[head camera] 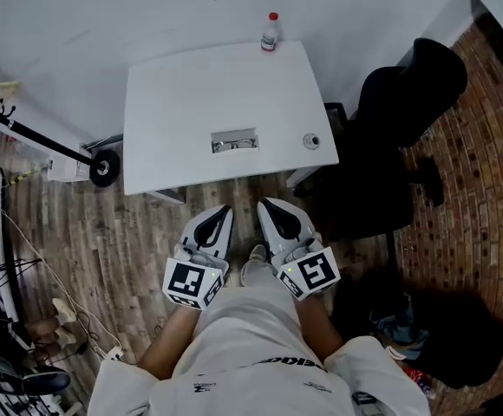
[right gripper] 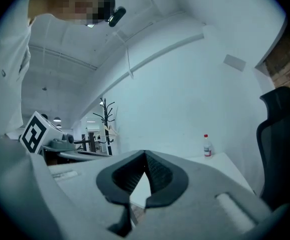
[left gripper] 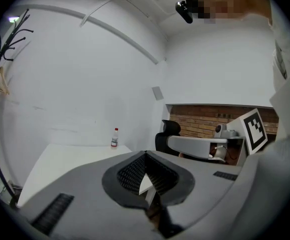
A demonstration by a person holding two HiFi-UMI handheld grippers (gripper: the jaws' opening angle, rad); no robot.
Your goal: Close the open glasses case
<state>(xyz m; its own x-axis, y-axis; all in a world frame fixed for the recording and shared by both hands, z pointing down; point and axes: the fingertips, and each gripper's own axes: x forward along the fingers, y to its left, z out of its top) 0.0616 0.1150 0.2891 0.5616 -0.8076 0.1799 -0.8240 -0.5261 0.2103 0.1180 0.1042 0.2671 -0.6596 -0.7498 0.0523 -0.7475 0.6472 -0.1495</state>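
Observation:
The open glasses case (head camera: 234,140) lies near the front edge of the white table (head camera: 173,102), with glasses inside it. Both grippers are held low over the wooden floor, short of the table's front edge. My left gripper (head camera: 224,211) is shut and holds nothing, its tips pointing toward the table. Just to its right, my right gripper (head camera: 265,204) is also shut and holds nothing. In the left gripper view the jaws (left gripper: 145,155) meet at the tips, and in the right gripper view they (right gripper: 145,155) do too. The case is hidden in both gripper views.
A small bottle with a red cap (head camera: 271,33) stands at the table's far edge. A small round object (head camera: 311,141) sits near the front right corner. A black office chair (head camera: 399,120) stands right of the table, and a wheeled stand (head camera: 104,167) is at the left.

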